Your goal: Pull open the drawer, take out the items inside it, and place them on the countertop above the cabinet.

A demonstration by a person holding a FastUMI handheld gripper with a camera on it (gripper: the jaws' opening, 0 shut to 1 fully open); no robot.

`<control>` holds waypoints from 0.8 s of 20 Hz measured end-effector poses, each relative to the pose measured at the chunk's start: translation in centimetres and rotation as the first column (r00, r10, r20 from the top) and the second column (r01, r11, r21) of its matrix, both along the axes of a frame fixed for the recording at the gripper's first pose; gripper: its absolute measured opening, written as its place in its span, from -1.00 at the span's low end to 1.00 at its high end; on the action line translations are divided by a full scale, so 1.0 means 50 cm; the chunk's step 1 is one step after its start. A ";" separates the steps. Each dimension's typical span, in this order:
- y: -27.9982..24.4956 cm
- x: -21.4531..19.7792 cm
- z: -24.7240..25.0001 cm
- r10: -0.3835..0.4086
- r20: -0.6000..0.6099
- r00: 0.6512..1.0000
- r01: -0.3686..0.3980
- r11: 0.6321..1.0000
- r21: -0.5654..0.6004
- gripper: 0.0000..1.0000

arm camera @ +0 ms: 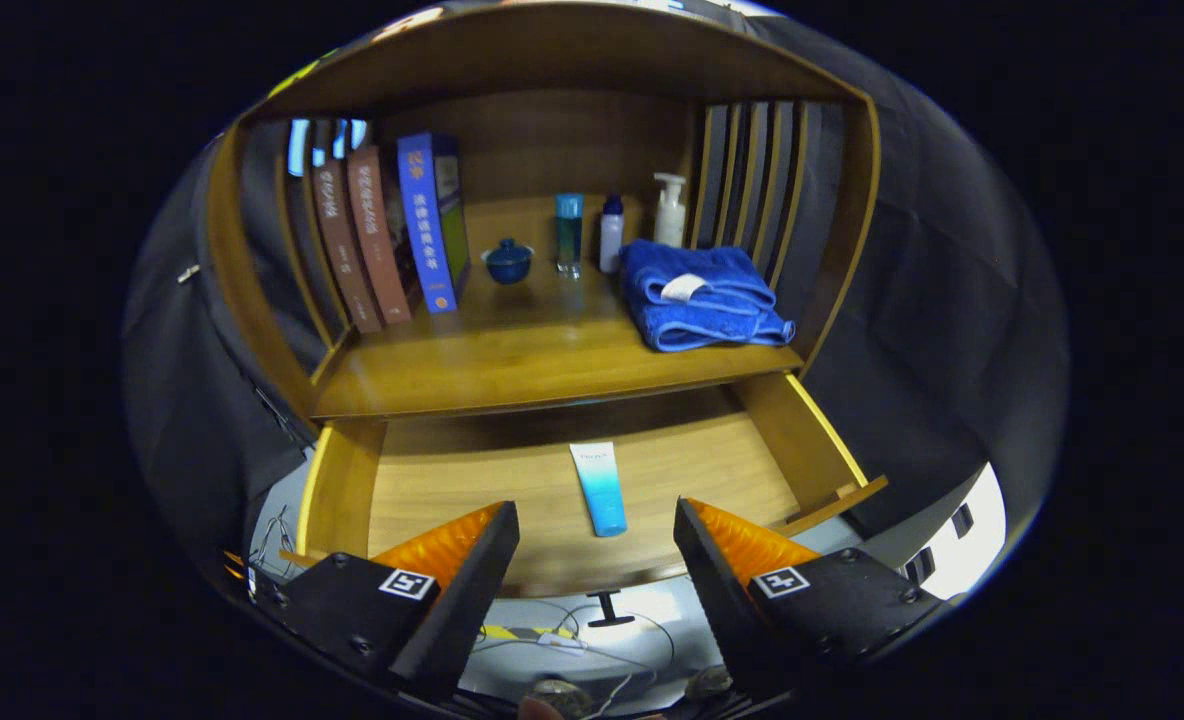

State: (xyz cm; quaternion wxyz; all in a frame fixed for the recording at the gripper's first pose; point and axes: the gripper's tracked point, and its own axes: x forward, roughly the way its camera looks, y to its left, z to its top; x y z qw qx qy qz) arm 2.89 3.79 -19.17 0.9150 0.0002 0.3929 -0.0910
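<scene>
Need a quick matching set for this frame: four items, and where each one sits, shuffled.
1. tube
2. folded blue towel
3. books
4. fingers

A. leaning at the countertop's left end
B. lying flat in the open drawer
C. spread open above the drawer's front edge
D. on the countertop, right side

Pairs: 1-B, 2-D, 3-A, 4-C

Tongs (597, 525) spread, tube (598, 488) in open drawer (802, 440) between
</scene>
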 end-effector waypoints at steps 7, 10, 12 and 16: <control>-0.008 0.094 -0.175 0.047 -0.295 0.954 -0.035 0.998 0.045 0.99; -0.032 0.113 -0.225 0.062 -0.360 0.931 -0.049 0.998 0.046 0.97; -0.031 0.132 -0.257 0.073 -0.362 0.929 -0.046 0.996 0.081 0.97; -0.039 0.129 -0.309 0.096 -0.420 0.903 -0.068 0.994 0.080 0.56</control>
